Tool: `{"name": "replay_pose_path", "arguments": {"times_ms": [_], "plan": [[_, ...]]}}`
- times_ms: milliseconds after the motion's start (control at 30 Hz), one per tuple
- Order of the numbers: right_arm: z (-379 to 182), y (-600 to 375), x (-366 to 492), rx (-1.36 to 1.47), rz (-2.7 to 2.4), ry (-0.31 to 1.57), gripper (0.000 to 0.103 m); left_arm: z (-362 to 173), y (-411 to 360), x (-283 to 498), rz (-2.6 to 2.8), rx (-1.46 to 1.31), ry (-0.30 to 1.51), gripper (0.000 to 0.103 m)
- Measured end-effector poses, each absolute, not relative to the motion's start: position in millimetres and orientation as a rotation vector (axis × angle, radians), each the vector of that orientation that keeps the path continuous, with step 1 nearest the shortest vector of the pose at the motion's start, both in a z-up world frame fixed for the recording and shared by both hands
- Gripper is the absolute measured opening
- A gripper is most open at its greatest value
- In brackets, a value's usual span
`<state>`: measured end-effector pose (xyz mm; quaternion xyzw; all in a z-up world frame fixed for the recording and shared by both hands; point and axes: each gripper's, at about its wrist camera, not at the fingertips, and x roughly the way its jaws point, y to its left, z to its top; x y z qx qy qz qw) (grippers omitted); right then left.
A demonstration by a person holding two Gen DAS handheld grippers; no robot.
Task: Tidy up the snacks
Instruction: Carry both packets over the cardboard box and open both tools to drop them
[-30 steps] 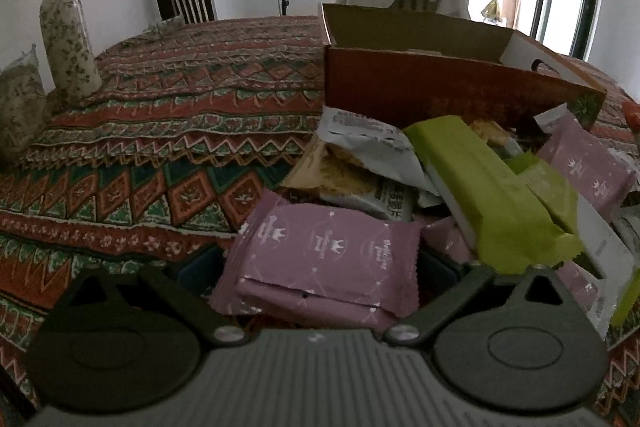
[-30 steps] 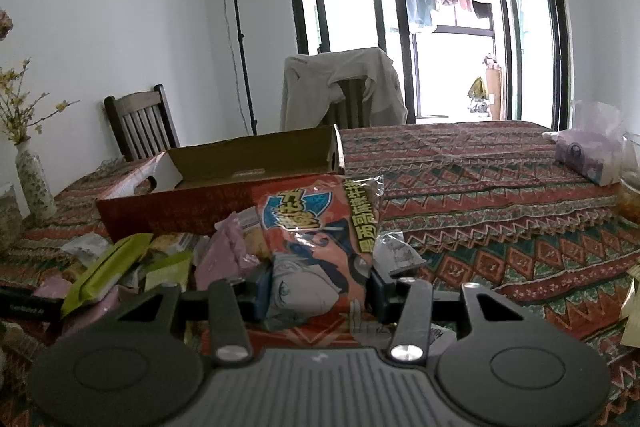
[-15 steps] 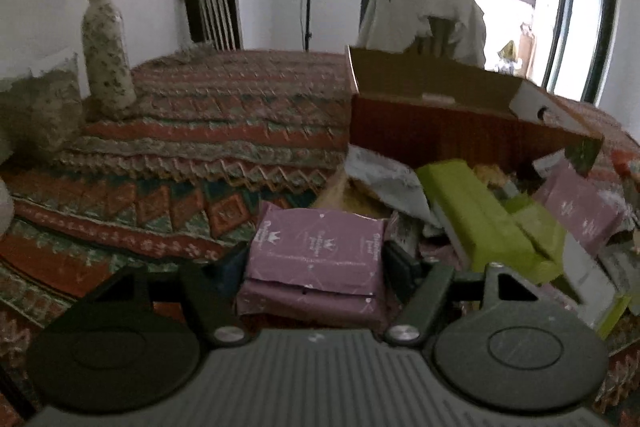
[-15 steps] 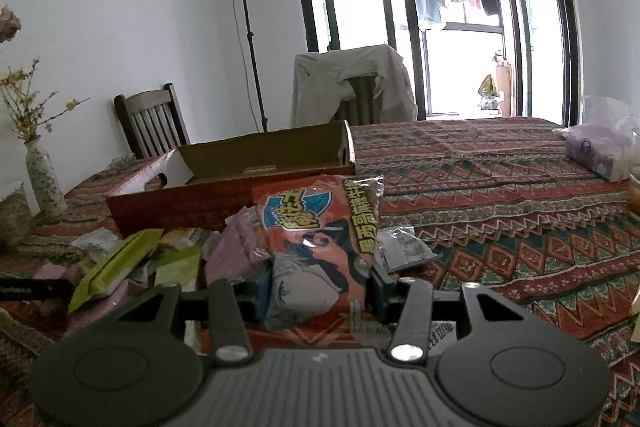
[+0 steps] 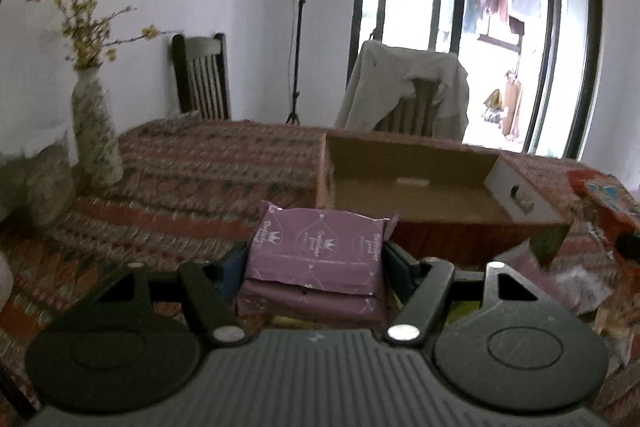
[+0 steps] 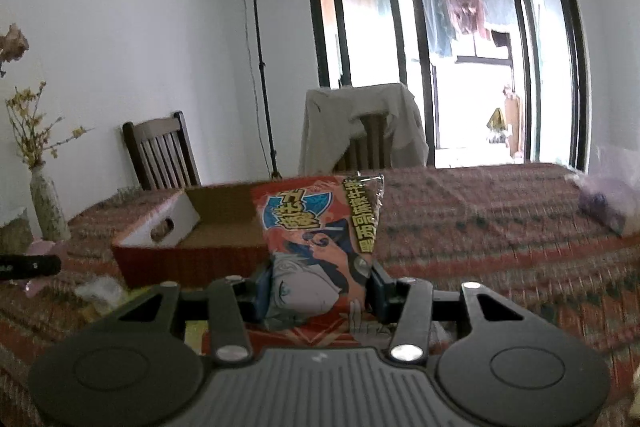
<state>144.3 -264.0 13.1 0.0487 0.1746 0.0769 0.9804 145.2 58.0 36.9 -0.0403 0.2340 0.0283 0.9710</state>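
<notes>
Patterned cloth covers the surface [image 5: 192, 163], with a flowered vase [image 5: 96, 131] at about ten o'clock in the left wrist view and the open cardboard box [image 5: 416, 187] just past centre toward one o'clock. What has changed within the last second is on my left side: the left tongs [image 5: 316, 259] stood wide around the purple snack packet [image 5: 320, 247] while it lay on the heap, then drew in until both pads pressed its sides, and now they grip it and have carried it up off the pile, so the heap has dropped out of the frame and the box interior shows beyond the packet. The right tongs [image 6: 318, 285] have not altered their hold; they are clamped on the orange cartoon-printed snack bag [image 6: 316, 239], which stands upright between the pads, and they too have risen a little, so the box [image 6: 208, 227] now sits at about ten o'clock behind the bag. I judge that both picks are done and the task has moved into the carry stage, with the box, which looks empty from here, the likely destination for each packet. Loose wrappers remain at four o'clock in the left view [image 5: 576, 279], so more rounds are left.
</notes>
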Motion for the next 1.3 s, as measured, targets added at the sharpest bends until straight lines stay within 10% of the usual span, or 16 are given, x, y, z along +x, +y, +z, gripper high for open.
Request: {"name": "replay_pose_path", "arguments": {"times_ms": [1300], "plan": [[-24, -213, 339, 0.036, 0.121, 0.53, 0.047, 4, 13, 347, 0.082, -0.121, 0.62, 0.072]]}}
